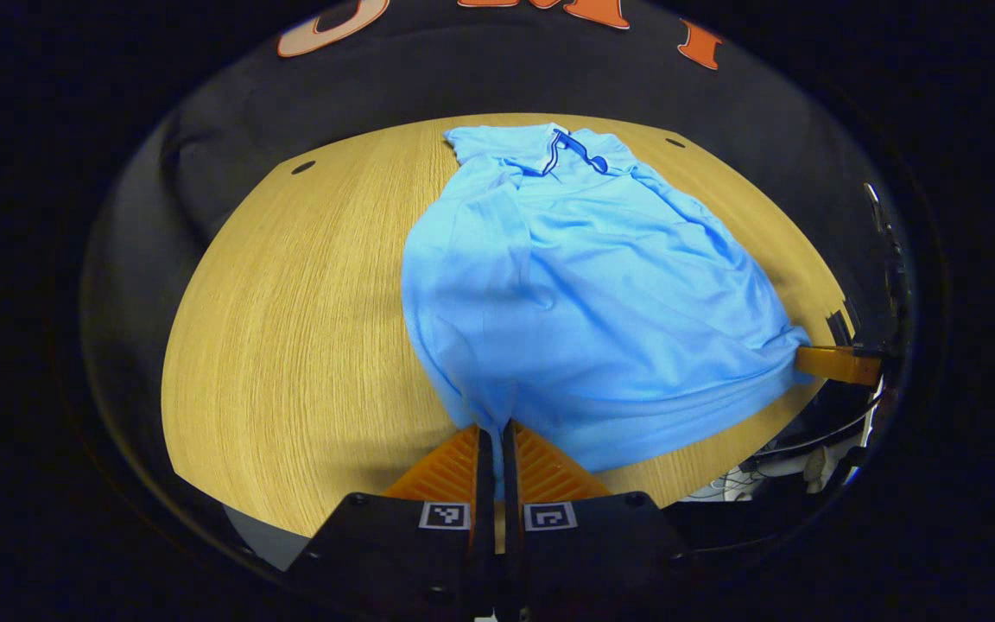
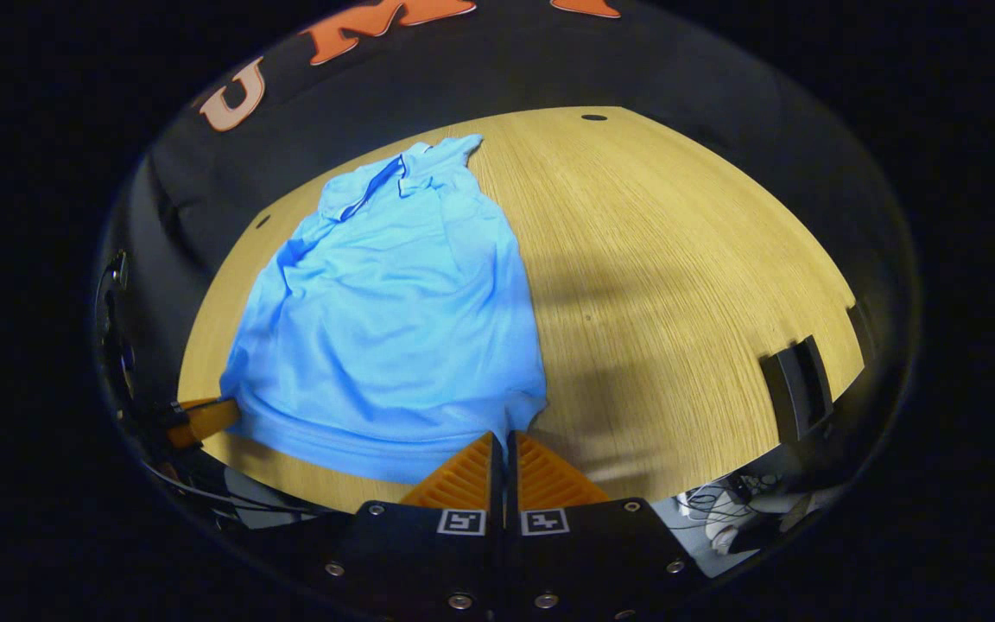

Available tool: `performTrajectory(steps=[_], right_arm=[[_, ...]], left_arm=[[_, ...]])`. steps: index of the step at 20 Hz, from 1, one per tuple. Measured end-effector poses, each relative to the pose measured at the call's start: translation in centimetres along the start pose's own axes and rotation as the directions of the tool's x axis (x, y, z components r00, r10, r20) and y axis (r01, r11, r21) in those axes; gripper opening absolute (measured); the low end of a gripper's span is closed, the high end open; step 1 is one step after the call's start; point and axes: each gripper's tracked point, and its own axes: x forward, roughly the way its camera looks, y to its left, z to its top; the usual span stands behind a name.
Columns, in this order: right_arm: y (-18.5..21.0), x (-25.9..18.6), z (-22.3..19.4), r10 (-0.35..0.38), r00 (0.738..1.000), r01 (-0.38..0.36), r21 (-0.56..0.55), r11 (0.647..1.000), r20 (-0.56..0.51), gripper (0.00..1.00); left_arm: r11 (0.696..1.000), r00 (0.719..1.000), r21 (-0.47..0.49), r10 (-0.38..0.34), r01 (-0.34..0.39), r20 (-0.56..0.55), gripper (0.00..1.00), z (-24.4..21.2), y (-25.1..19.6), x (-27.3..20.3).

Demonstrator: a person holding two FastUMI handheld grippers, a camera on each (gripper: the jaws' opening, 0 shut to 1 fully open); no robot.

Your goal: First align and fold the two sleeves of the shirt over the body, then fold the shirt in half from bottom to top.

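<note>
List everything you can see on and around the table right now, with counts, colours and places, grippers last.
shirt: one, light blue with a dark-trimmed collar, lying on the table with the sleeves folded in, collar toward the far edge, hem at the near edge.
table: one, light wood, under the shirt; small dark holes near its far edge.
black block: one, at the table's near right edge in the right gripper view.
cables: a few, pale and dark, on the floor below the near edge.
left hand-held gripper: one, fingers closed on the hem's left corner.
right hand-held gripper: one, fingers closed on the hem's right corner.
</note>
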Motion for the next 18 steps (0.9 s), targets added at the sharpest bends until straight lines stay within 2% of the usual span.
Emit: performTrajectory(steps=[8, 18], right_arm=[[0.3, -2.4, 6.3, 0.045, 0.992, -0.044, -0.010, 0.999, 0.117, 0.01], [2.4, -4.0, 14.8, 0.063, 0.972, -0.056, -0.037, 0.998, 0.228, 0.01]], left_arm=[[0.999, 0.990, -0.037, 0.009, -0.004, 0.144, 0.10, 5.9, 0.4, -3.4], [1.000, 0.958, -0.007, 0.005, -0.003, 0.285, 0.09, 14.8, 1.9, -5.5]])
